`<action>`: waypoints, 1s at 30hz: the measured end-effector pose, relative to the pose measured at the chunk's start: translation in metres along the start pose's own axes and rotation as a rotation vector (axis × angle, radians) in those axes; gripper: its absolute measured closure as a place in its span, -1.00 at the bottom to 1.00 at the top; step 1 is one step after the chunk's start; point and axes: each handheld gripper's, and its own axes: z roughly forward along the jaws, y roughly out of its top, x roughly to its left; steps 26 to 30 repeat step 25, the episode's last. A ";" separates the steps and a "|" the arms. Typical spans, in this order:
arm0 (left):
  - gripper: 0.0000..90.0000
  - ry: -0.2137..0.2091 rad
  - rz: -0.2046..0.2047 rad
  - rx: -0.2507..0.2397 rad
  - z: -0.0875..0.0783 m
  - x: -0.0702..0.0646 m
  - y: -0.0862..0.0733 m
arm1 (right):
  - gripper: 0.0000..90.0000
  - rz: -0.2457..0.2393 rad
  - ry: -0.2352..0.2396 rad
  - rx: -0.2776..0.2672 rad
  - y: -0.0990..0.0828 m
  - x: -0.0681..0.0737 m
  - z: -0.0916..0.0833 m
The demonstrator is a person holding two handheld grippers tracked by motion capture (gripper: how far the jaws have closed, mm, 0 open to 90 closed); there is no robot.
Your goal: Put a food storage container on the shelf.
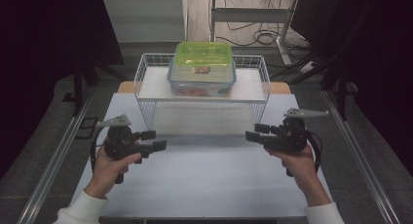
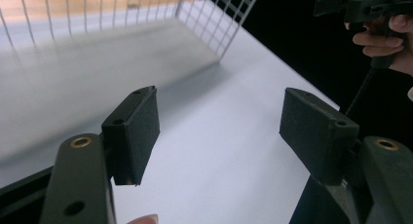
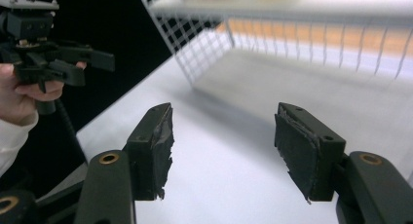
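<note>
green-lidded container (image 1: 202, 70) on wire rack (image 1: 146, 70)

Your high view looks forward and down over the whole table (image 1: 204, 185) from your side. Each gripper view rides low and close, facing along its own tongs across the table toward the wire rack (image 1: 202, 90), which all three views share.

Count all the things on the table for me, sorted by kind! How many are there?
Hand-held gripper: 2, left hand-held gripper and right hand-held gripper
White wire rack: 1
Clear box with green lid, on the rack: 1
Total: 4
</note>
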 end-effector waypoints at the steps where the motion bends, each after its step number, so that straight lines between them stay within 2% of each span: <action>1: -0.33 0.014 0.008 0.024 0.006 0.001 -0.011 | -0.15 0.000 0.000 0.034 -0.015 0.000 0.004; 2: -0.33 0.017 0.007 0.037 0.009 0.002 -0.017 | -0.15 -0.001 -0.005 0.055 -0.023 0.000 0.005; 3: -0.33 0.017 0.007 0.037 0.009 0.002 -0.017 | -0.15 -0.001 -0.005 0.055 -0.023 0.000 0.005; 4: -0.33 0.017 -0.003 0.050 0.014 0.005 -0.028 | -0.15 -0.002 -0.012 0.080 -0.039 -0.001 0.007; 5: -0.33 0.017 -0.003 0.050 0.014 0.005 -0.028 | -0.15 -0.002 -0.012 0.080 -0.039 -0.001 0.007; 6: -0.33 0.023 -0.009 0.053 0.016 0.006 -0.035 | -0.15 0.004 -0.011 0.091 -0.044 -0.002 0.008; 9: -0.33 0.035 -0.032 0.067 0.022 0.010 -0.049 | -0.15 0.007 -0.015 0.122 -0.067 -0.007 0.013; 10: -0.34 0.066 -0.022 0.086 0.025 0.010 -0.054 | -0.16 0.007 -0.020 0.128 -0.079 -0.010 0.017; 11: -0.34 0.066 -0.022 0.086 0.025 0.010 -0.054 | -0.16 0.007 -0.020 0.128 -0.079 -0.010 0.017; 14: -0.34 0.084 -0.007 0.102 0.030 0.009 -0.057 | -0.21 -0.006 -0.037 0.176 -0.090 -0.014 0.023; 20: -0.34 0.083 0.003 0.105 0.032 0.007 -0.058 | -0.26 -0.005 -0.053 0.157 -0.089 -0.014 0.021; 25: -0.34 0.128 0.032 0.116 0.033 0.005 -0.062 | -0.40 -0.001 -0.074 0.120 -0.090 -0.014 0.017; 30: -0.34 0.128 0.032 0.116 0.033 0.005 -0.062 | -0.40 -0.001 -0.074 0.120 -0.090 -0.014 0.017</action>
